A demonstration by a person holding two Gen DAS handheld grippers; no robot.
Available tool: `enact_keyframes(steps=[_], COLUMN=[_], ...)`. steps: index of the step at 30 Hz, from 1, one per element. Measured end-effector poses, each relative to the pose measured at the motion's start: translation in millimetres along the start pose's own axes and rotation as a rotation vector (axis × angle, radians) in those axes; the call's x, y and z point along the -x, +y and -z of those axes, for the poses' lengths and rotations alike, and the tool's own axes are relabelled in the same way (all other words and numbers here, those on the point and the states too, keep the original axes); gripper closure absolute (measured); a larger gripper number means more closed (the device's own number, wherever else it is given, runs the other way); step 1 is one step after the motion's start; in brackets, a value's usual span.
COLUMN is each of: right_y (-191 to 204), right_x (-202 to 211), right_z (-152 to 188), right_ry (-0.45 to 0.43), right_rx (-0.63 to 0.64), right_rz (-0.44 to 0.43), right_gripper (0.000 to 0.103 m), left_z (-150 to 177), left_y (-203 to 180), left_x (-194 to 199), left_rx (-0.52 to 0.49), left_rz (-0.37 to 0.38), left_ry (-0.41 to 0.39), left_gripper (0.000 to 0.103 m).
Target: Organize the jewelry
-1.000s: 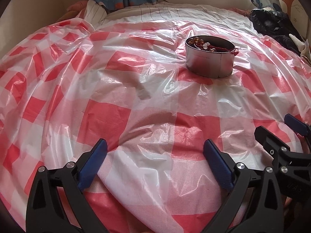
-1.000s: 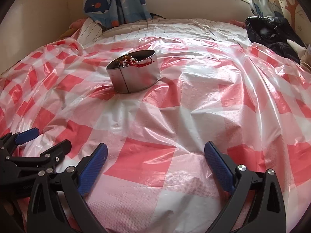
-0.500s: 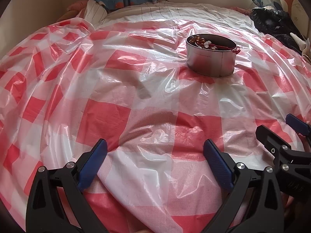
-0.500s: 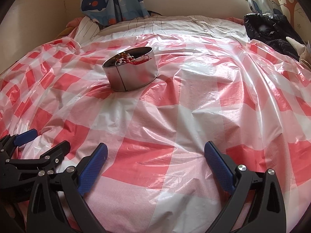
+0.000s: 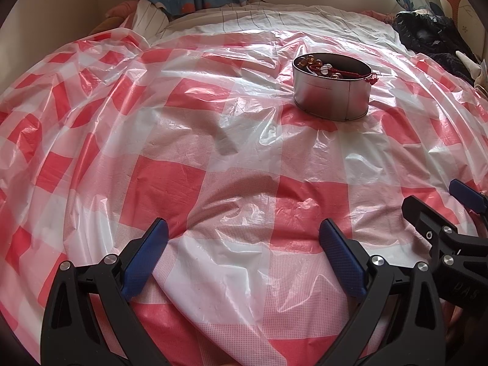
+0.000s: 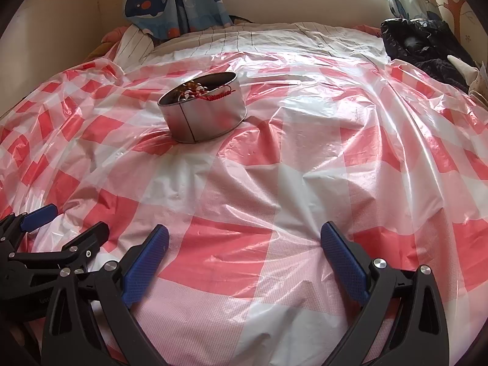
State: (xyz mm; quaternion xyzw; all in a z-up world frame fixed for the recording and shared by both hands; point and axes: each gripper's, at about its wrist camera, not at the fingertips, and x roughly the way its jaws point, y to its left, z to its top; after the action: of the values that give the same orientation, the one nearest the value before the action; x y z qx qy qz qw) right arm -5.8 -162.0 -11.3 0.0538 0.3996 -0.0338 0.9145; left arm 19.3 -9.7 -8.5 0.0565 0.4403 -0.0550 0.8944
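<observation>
Both grippers [image 5: 242, 248] [image 6: 244, 248] agape, bead-filled tin [image 5: 331, 94] far ahead, untouched.

Red-and-white checked plastic sheet [image 5: 195, 183]; silver tin [image 5: 331, 99]; blue whale-print curtain [image 6: 170, 0].

Right hand-held gripper [image 6: 244, 247] nearer the tin [image 6: 202, 113], tin lower and larger in its view.

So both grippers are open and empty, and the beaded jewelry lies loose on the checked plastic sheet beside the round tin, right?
Not quite: the beaded jewelry lies inside the round tin, not on the checked plastic sheet, as both wrist views show. The left gripper and right gripper are indeed open and empty.
</observation>
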Motion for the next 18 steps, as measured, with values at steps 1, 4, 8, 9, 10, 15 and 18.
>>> enact_keyframes(steps=[1,4,8,9,10,15,18], right_y=[-0.1,-0.2,-0.2,-0.2,-0.2,-1.4,-1.9], right_x=[0.0,0.0,0.0,0.0,0.0,-0.3,-0.2], right_z=[-0.1,-0.1,-0.4,-0.5,-0.5,-0.1,-0.3], right_ry=[0.000,0.000,0.000,0.001,0.001,0.002,0.000], right_rx=[0.001,0.001,0.001,0.000,0.000,-0.005,-0.007], right_rz=[0.000,0.000,0.000,0.000,0.000,0.006,0.014], right_gripper=[0.008,0.008,0.008,0.008,0.008,0.008,0.008], left_z=[0.0,0.0,0.0,0.0,0.1,0.1,0.1], left_y=[-0.2,-0.1,-0.3,-0.3,-0.2,-0.1,0.0], left_x=[0.3,-0.2,0.0,0.1,0.1,-0.1,-0.2], left_rx=[0.000,0.000,0.000,0.000,0.000,-0.001,0.000], left_rz=[0.000,0.000,0.000,-0.001,0.000,0.000,0.000], left_ry=[0.000,0.000,0.000,0.000,0.000,0.000,0.000], left_gripper=[0.008,0.008,0.008,0.008,0.008,0.008,0.008])
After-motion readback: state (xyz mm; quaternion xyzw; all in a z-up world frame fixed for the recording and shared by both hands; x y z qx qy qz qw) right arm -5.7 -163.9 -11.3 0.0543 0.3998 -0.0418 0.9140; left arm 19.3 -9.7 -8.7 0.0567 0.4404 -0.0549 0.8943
